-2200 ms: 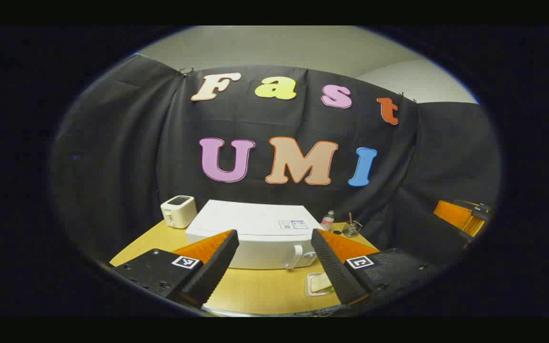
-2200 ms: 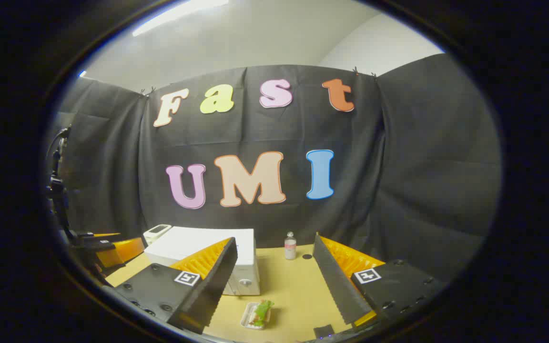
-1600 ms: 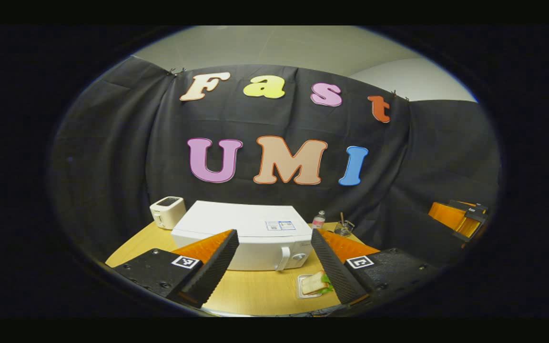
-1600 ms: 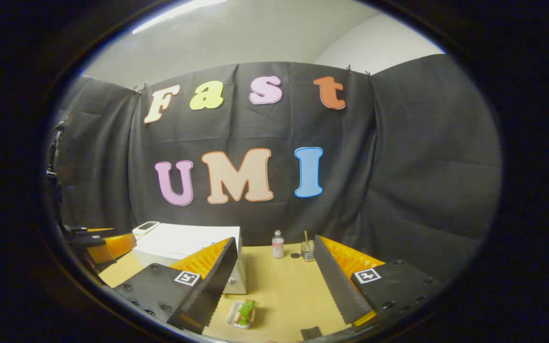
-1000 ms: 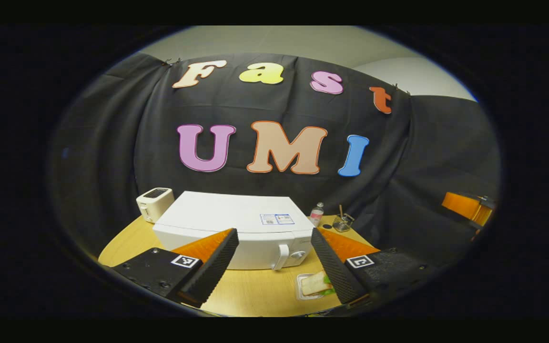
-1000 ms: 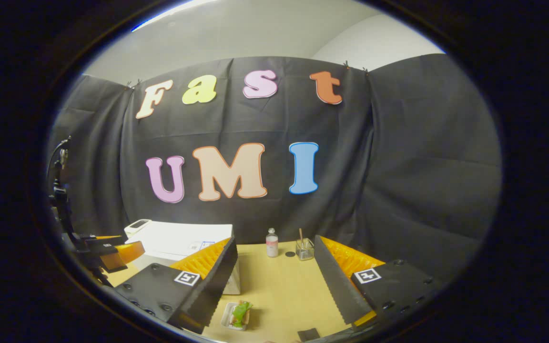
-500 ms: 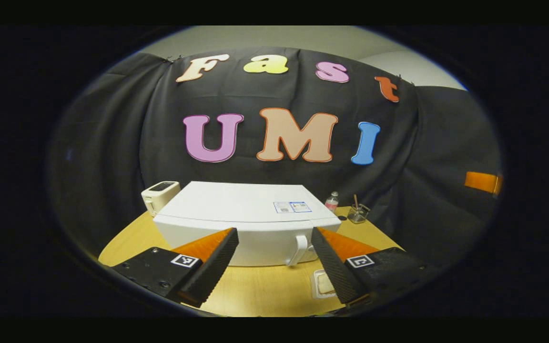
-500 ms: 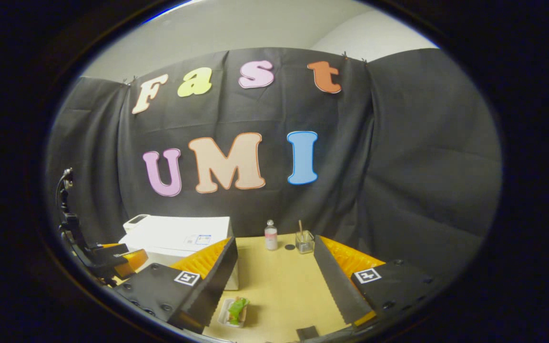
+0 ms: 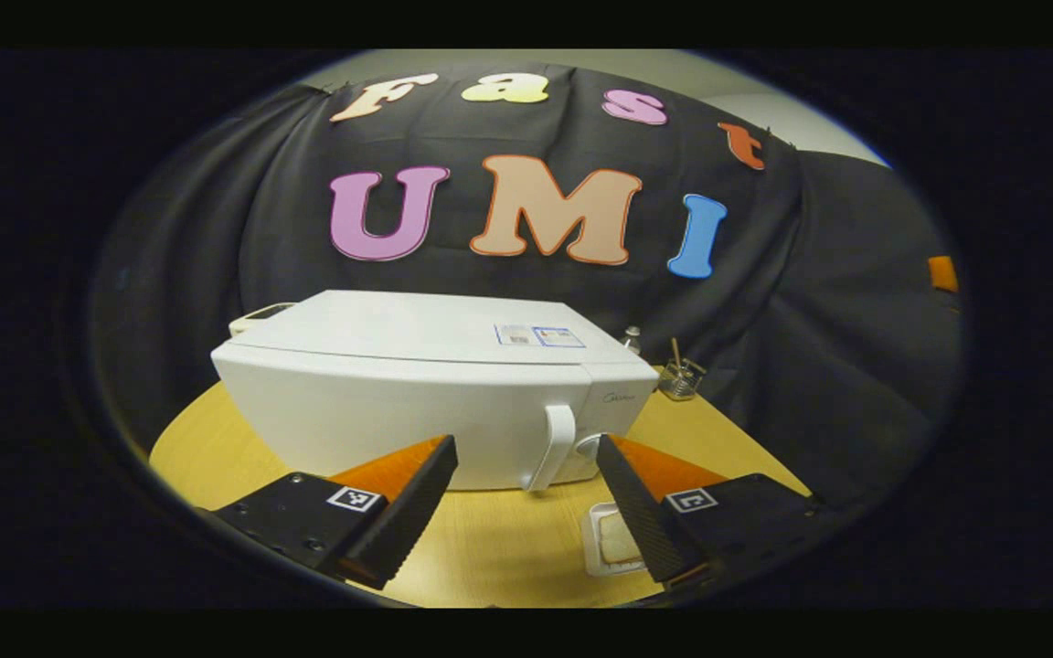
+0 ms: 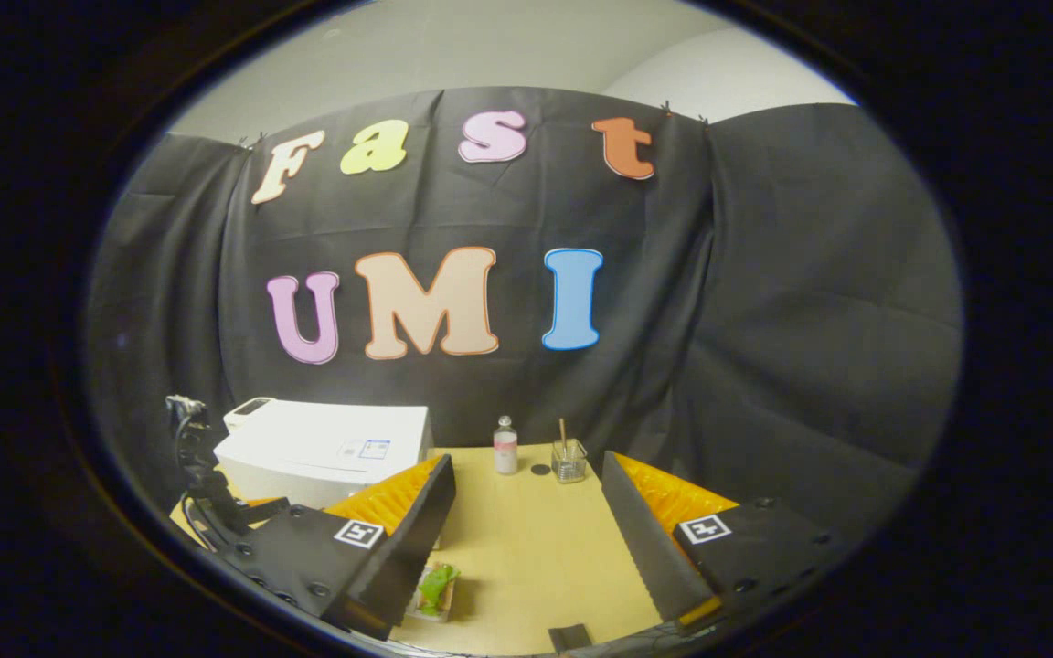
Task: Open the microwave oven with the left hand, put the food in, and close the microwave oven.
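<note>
On the table (image 9: 490,557) the microwave oven (image 9: 398,402) stands closed, food (image 9: 616,548) outside; left gripper (image 9: 526,512) and right gripper (image 10: 526,539) gape empty, every step outstanding.

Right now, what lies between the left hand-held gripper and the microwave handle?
Nothing: left gripper view shows bare table between the gripper and the handle.

A staged recording booth mimicking a kitchen corner, not a lived-in home. Black cloth wall (image 10: 764,302) pinned up at the top edge, plain room wall and ceiling (image 10: 490,55) above it. Round wooden table (image 10: 526,548) carrying kitchen items: white microwave oven (image 9: 417,402), white toaster (image 10: 248,411), small bottle (image 10: 505,448), glass jar with a stick (image 10: 569,461), sandwich tray (image 9: 613,548).
</note>
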A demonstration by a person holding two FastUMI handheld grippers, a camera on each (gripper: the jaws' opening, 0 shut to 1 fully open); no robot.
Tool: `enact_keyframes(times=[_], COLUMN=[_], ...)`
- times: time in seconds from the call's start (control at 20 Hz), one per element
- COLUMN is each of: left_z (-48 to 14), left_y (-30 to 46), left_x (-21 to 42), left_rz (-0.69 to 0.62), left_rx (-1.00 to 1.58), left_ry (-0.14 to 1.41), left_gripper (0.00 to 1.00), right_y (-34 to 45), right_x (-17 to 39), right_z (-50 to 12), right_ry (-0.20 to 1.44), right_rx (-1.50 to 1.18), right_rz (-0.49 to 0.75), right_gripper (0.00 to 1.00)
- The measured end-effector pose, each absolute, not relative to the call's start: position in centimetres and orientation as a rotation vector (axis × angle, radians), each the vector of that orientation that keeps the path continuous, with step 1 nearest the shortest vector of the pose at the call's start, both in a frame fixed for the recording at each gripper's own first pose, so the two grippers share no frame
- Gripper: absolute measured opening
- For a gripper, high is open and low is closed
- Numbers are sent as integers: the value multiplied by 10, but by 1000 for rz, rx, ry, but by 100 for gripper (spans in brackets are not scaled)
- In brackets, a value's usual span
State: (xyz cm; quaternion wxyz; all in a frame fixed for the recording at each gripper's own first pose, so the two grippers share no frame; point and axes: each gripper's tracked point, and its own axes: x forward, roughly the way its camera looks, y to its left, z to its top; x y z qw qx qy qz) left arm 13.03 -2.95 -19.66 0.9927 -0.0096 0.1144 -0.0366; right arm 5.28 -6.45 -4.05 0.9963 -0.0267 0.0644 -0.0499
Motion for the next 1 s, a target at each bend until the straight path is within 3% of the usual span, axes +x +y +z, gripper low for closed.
enact_keyframes(times=[0.05,0.35,0.4,0.6,0.65,0.8,1.0], left_z=[-204,-250,-256,-277,-282,-289,-298], left_y=[-30,-45,-47,-52,-53,-49,-42], left_x=[137,165,168,180,181,185,191], left_rz=[-72,-80,-79,-72,-73,-48,-12], left_rx=[-20,-40,-40,-39,-45,-69,-88], left_ry=[244,340,360,416,431,457,477], left_gripper=[94,98,98,98,98,83,82], right_y=[-64,-63,-64,-69,-71,-77,-87], right_x=[52,48,48,47,47,47,46], right_z=[-43,-56,-58,-73,-76,-79,-82], right_ry=[137,157,161,190,196,199,195], right_rx=[-54,-28,-18,10,15,21,6], right_rz=[-101,-117,-121,-146,-152,-169,-200], right_gripper=[96,96,100,96,100,96,96])
